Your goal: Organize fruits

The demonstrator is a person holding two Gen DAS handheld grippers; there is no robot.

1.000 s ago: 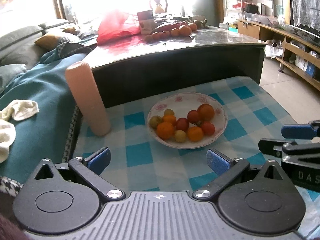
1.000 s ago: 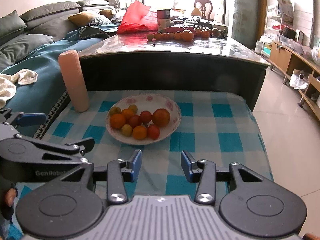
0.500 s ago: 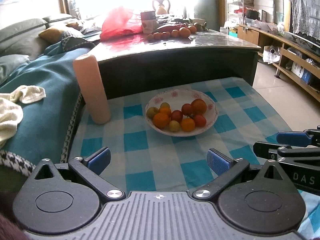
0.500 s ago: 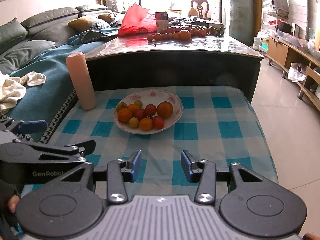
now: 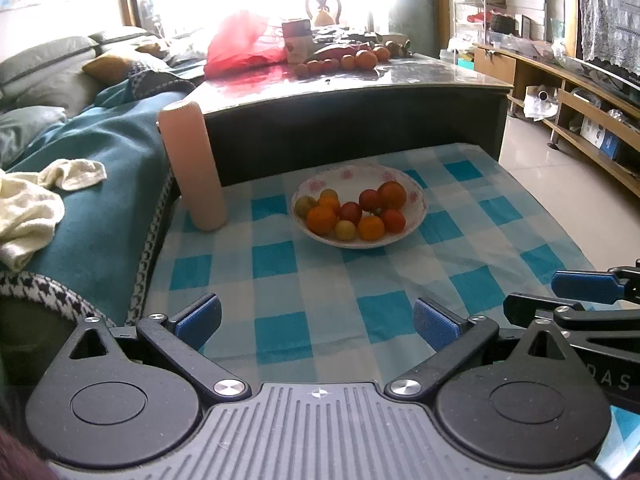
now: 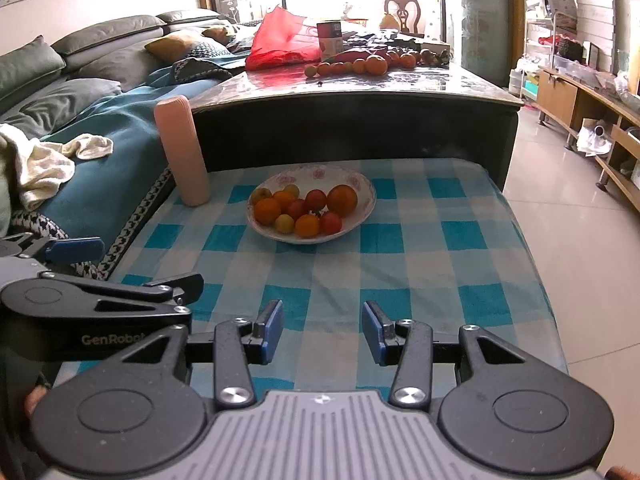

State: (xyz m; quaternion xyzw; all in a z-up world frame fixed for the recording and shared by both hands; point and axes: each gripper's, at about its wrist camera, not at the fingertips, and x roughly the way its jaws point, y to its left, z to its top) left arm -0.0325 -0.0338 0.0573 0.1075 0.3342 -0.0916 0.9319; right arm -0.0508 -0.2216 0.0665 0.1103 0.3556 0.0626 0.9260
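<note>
A white floral plate (image 5: 418,200) (image 6: 362,190) holds several small red, orange and yellow fruits (image 5: 352,212) (image 6: 306,210) on the blue-and-white checked cloth (image 5: 304,304) (image 6: 420,264). My left gripper (image 5: 318,318) is open and empty, well short of the plate. My right gripper (image 6: 322,330) is open too, with nothing between its fingers, over the cloth's near part. Each gripper shows at the edge of the other's view. More fruits (image 5: 340,62) (image 6: 360,65) lie in a row on the dark table behind.
A pink cylinder (image 5: 194,168) (image 6: 182,150) stands upright left of the plate. A dark glossy table (image 6: 360,92) rises behind the cloth, bearing a red bag (image 6: 284,42) and a can. A sofa with a teal blanket (image 5: 92,184) lies left; tiled floor (image 6: 580,240) right.
Both grippers have drawn back from the plate, which now looks smaller and farther away. Both stayed open and the fruits have not moved.
</note>
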